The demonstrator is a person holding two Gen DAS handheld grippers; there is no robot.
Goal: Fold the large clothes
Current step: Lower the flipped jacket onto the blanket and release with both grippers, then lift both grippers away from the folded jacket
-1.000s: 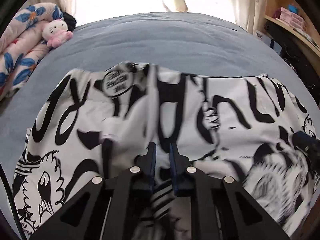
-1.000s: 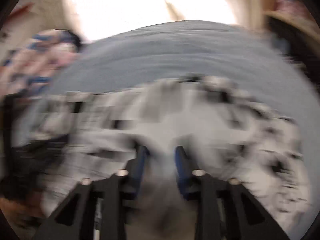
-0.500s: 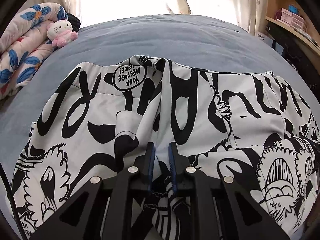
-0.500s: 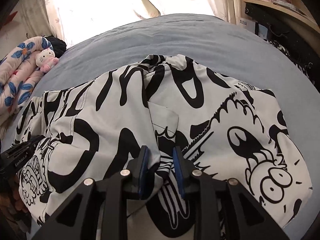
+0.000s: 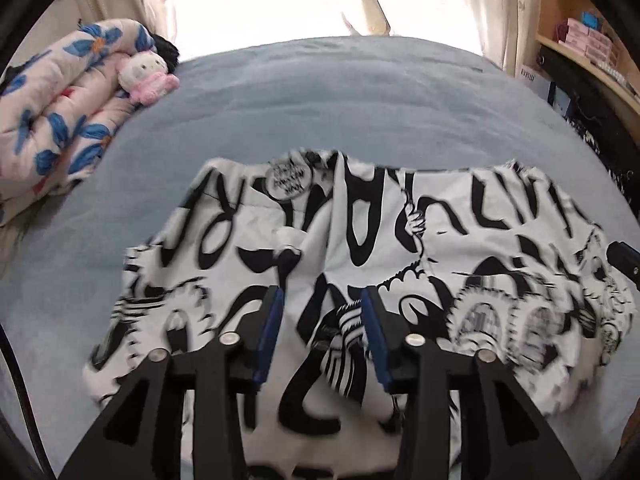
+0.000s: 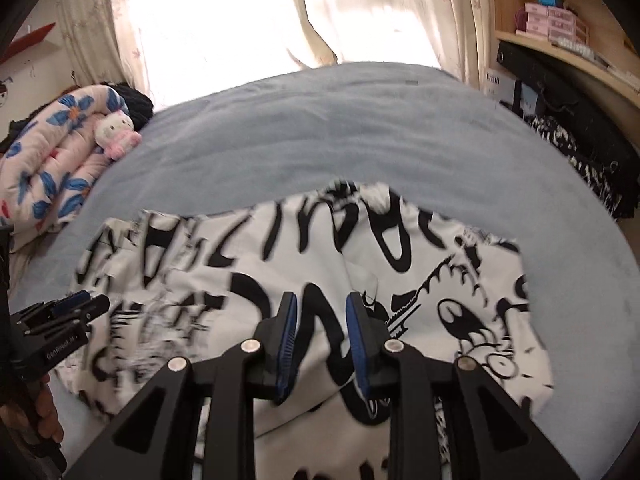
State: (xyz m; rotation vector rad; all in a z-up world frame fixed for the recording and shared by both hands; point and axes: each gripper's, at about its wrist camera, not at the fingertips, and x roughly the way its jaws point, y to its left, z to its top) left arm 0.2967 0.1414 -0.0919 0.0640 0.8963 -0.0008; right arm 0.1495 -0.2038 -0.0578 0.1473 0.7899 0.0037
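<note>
A rolled pink quilt with blue flowers (image 5: 60,120) and a small white-and-pink plush cat (image 5: 146,74) lie at the left of the blue-grey bed (image 5: 340,100). The white garment with black graffiti print (image 5: 360,240) lies spread mid-bed. Left claw (image 5: 320,312) and right claw (image 6: 321,320) are both spread apart, empty, above the cloth.

Both cams ride on the grippers and look forward and down across the blue bed (image 5: 360,92) toward the bright curtained window (image 6: 224,28), sitting close over the printed garment (image 5: 400,240). Right view sits further right, catching the left gripper (image 6: 76,305) at its left edge. Both share the floral quilt (image 5: 60,120), plush toy (image 6: 116,134) and shelf (image 6: 560,28).
</note>
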